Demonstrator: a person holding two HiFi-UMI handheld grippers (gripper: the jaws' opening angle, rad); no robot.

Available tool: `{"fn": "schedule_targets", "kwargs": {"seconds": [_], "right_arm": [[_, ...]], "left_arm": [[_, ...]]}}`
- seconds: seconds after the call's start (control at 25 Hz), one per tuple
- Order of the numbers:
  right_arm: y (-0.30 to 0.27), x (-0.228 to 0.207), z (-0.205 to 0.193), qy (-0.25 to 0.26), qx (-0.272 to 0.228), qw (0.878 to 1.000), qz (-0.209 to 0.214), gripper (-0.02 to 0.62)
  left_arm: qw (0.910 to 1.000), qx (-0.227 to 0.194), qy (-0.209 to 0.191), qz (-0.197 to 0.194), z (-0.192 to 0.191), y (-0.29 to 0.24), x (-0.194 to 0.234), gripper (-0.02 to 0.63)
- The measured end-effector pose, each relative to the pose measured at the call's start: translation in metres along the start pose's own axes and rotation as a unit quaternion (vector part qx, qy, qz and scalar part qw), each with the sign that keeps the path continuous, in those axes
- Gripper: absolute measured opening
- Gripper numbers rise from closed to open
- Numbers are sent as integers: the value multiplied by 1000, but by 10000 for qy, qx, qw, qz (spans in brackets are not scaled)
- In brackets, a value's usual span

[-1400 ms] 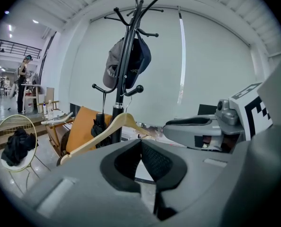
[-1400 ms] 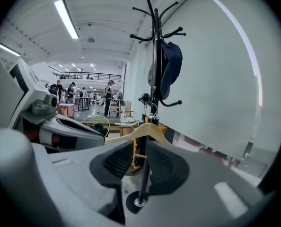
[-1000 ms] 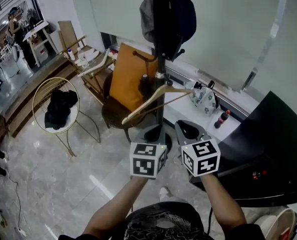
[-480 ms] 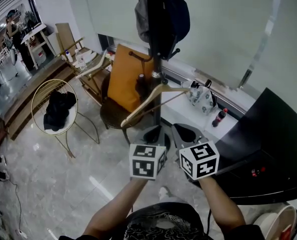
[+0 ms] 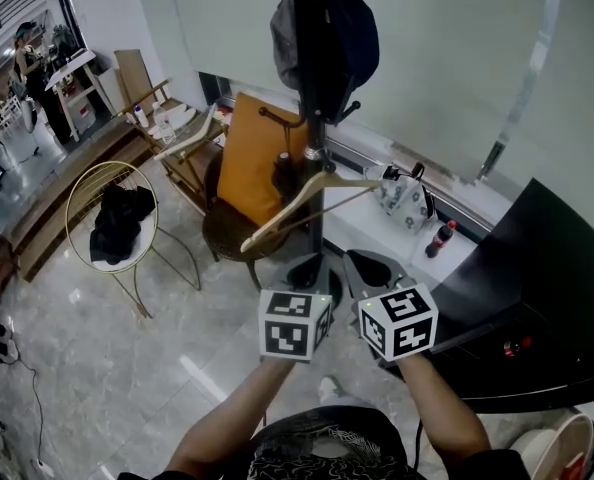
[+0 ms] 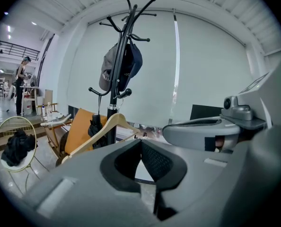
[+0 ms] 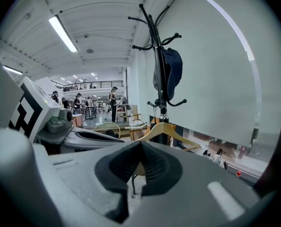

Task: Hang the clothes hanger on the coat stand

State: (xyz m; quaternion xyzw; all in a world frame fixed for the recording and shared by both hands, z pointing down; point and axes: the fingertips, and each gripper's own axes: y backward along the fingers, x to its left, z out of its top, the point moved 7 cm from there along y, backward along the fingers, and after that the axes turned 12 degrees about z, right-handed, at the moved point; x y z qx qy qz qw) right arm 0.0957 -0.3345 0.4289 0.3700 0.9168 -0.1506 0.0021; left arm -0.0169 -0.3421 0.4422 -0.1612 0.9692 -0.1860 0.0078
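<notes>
The wooden clothes hanger (image 5: 277, 221) hangs tilted from a low hook of the black coat stand (image 5: 312, 78), its left end lower. It also shows in the left gripper view as the hanger (image 6: 95, 136) beside the stand (image 6: 114, 93), and in the right gripper view as the hanger (image 7: 166, 129) in front of the stand (image 7: 158, 65). A dark cap (image 5: 327, 28) hangs higher up on the stand. My left gripper (image 5: 305, 266) and right gripper (image 5: 370, 265) sit side by side below the hanger, apart from it. Both are shut with nothing between the jaws.
An orange-backed chair (image 5: 252, 158) stands behind the stand. A round gold wire chair (image 5: 112, 218) holds black clothes at the left. A white ledge (image 5: 377, 233) carries a bag (image 5: 402, 198) and a cola bottle (image 5: 437, 238). A black table (image 5: 537, 298) fills the right.
The head view has shifted slightly. The hanger stays on the stand's hook and both grippers keep their places below it.
</notes>
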Motion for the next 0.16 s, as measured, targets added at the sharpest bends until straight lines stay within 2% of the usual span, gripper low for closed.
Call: {"fn": "schedule_targets", "kwargs": {"seconds": [0.16], "right_arm": [[1, 2, -1, -6, 15, 10000, 16, 2]], "left_arm": [[10000, 21, -8, 11, -1, 2, 0, 5]]}}
